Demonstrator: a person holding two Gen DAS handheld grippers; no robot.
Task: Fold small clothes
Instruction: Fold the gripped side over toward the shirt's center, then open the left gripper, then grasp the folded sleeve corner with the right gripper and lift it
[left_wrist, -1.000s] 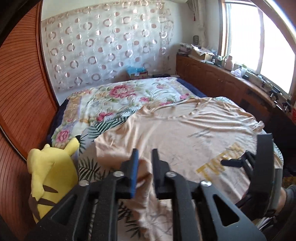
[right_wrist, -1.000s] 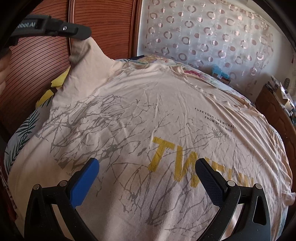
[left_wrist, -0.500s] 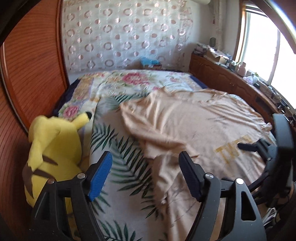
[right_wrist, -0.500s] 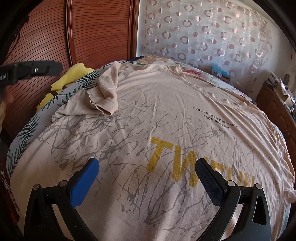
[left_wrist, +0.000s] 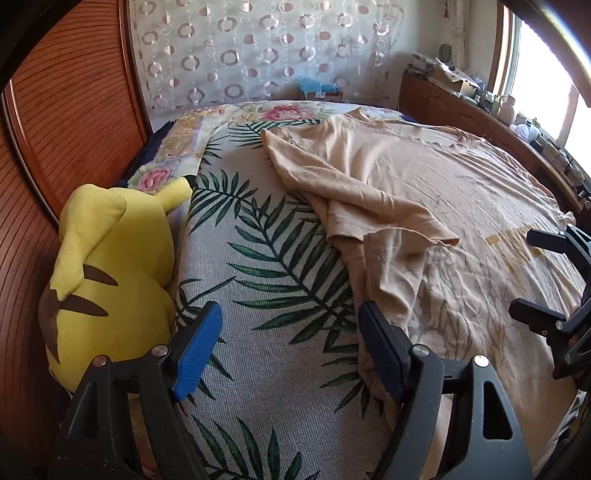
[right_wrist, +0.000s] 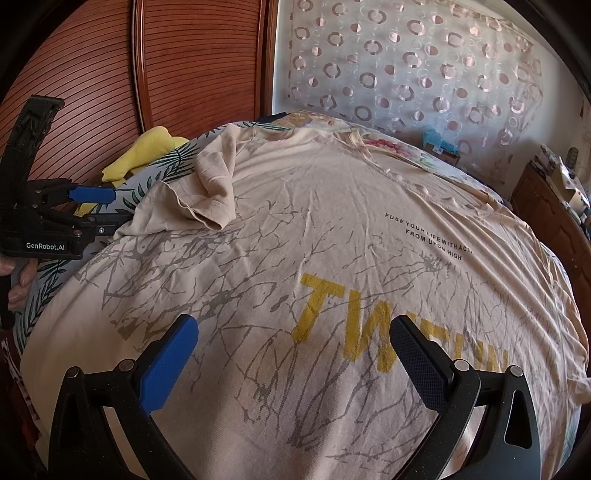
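Observation:
A beige T-shirt (right_wrist: 332, 229) with yellow letters and grey crack print lies spread on the bed; it also shows in the left wrist view (left_wrist: 461, 177). Its left sleeve (right_wrist: 210, 195) lies folded inward over the body, seen too in the left wrist view (left_wrist: 384, 218). My left gripper (left_wrist: 290, 347) is open and empty, low over the bedcover beside the shirt's left edge. My right gripper (right_wrist: 293, 360) is open and empty above the shirt's lower front. The left gripper also shows in the right wrist view (right_wrist: 107, 206).
A yellow plush toy (left_wrist: 107, 266) sits at the bed's left edge against a wooden slatted wall (left_wrist: 66, 122). The bedcover (left_wrist: 266, 280) has leaf and flower print. A wooden cabinet (left_wrist: 472, 118) with clutter runs along the right under a window.
My left gripper let go of the sleeve, opened wide, and drew back left and down. The sleeve dropped folded onto the shirt. My right gripper stayed put.

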